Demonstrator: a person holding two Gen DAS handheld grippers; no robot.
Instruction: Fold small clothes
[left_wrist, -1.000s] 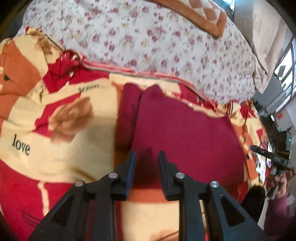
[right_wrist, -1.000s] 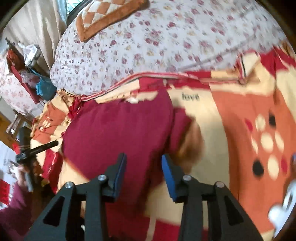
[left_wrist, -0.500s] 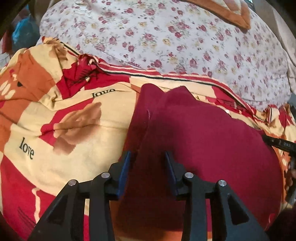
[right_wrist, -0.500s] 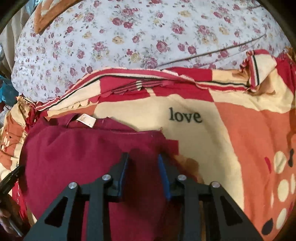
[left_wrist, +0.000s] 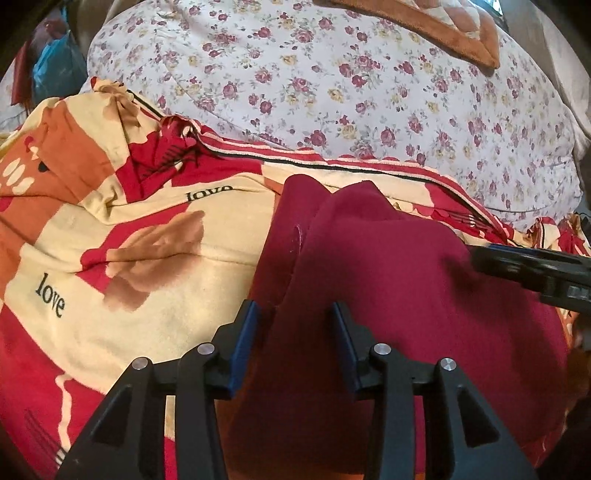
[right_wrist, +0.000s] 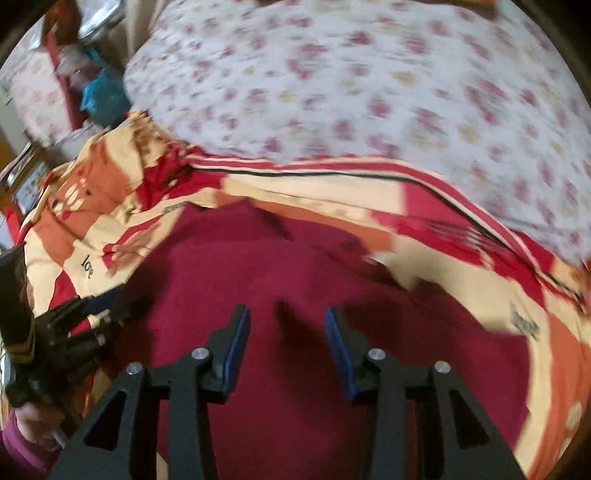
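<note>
A dark red garment (left_wrist: 406, 295) lies spread on a red, cream and orange blanket (left_wrist: 122, 295) printed with "love". Its left part is folded into a long ridge. My left gripper (left_wrist: 295, 325) hovers low over that left edge; its jaws are opening, with cloth lying between the pads but not pinched. My right gripper (right_wrist: 288, 325) hangs over the middle of the garment (right_wrist: 295, 387) in a blurred view, jaws opening, nothing gripped. It shows in the left wrist view as the right gripper (left_wrist: 524, 262) at the garment's right side. In the right wrist view the left gripper (right_wrist: 88, 317) is at far left.
A white quilt (left_wrist: 351, 85) with small red flowers fills the back of the bed, with an orange-brown checked cushion (left_wrist: 443, 26) on it. A blue bag (left_wrist: 51, 62) and bedside clutter are beyond the left edge. A hand in a purple sleeve (right_wrist: 26, 435) holds the left gripper.
The right gripper swung left from the garment's right edge to over its middle, and its jaws widened. The left gripper's jaws opened wider and it dipped closer to the garment's left edge.
</note>
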